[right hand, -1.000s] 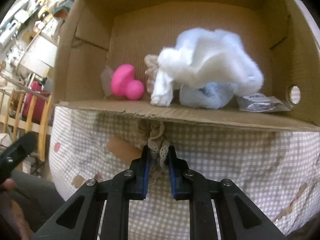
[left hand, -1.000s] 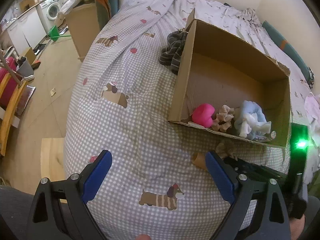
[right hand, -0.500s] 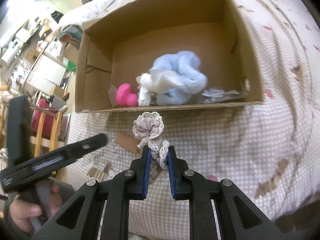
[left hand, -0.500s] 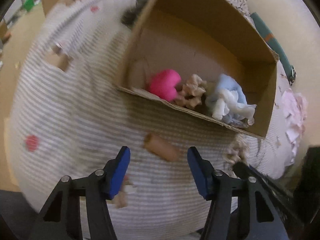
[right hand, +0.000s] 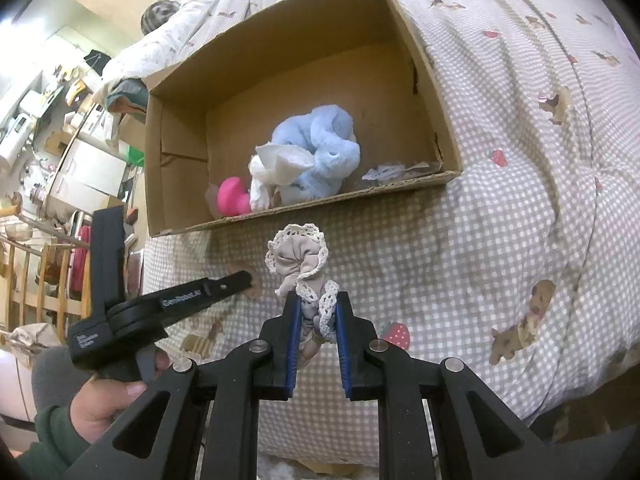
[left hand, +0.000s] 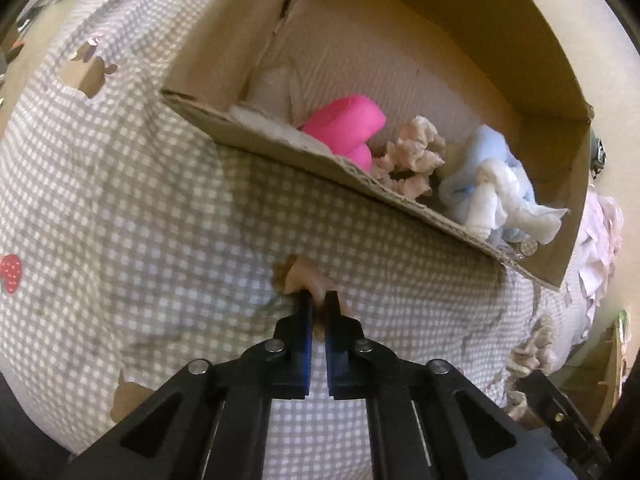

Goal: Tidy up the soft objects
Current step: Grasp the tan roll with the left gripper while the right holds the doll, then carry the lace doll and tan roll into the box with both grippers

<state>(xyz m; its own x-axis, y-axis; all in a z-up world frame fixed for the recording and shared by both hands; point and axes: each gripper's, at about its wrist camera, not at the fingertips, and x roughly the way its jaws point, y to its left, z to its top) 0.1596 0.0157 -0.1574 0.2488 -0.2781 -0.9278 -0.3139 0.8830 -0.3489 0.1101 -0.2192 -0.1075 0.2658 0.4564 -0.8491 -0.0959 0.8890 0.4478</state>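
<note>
Room, left side: kitchen units and appliances (right hand: 24, 136), wooden rail (right hand: 36, 276), all far off and blurry.
Surface: bed w/ grey-white check cover (left hand: 120, 200), dog and strawberry prints.
Hand (right hand: 100, 404) w/ green sleeve, lower left of right-wrist view, carries left gripper (left hand: 316, 300). Jaws clenched on small tan soft roll (left hand: 296, 278), lying on cover just in front of box's near wall. Only its end shows past the pads; rest hidden.
Cardboard box (right hand: 420, 80), open top, on cover. Inside, left to right: pink soft piece (right hand: 232, 200), beige ruffled scrunchie (left hand: 416, 160) (left-wrist view only), pale-blue and white fluffy bundle (right hand: 316, 156), clear wrapper (right hand: 396, 170) in right corner.
Right gripper (right hand: 316, 300): clamped on grey-beige scrunchie w/ white lace trim (right hand: 298, 256), held clear above cover, in front of box's near wall.
Vs 1 s ago: left jaws were wide open w/ nothing between, higher over cover; now down and shut on roll. Scrunchie then lay against cover at box's foot; now lifted, grip unchanged.
</note>
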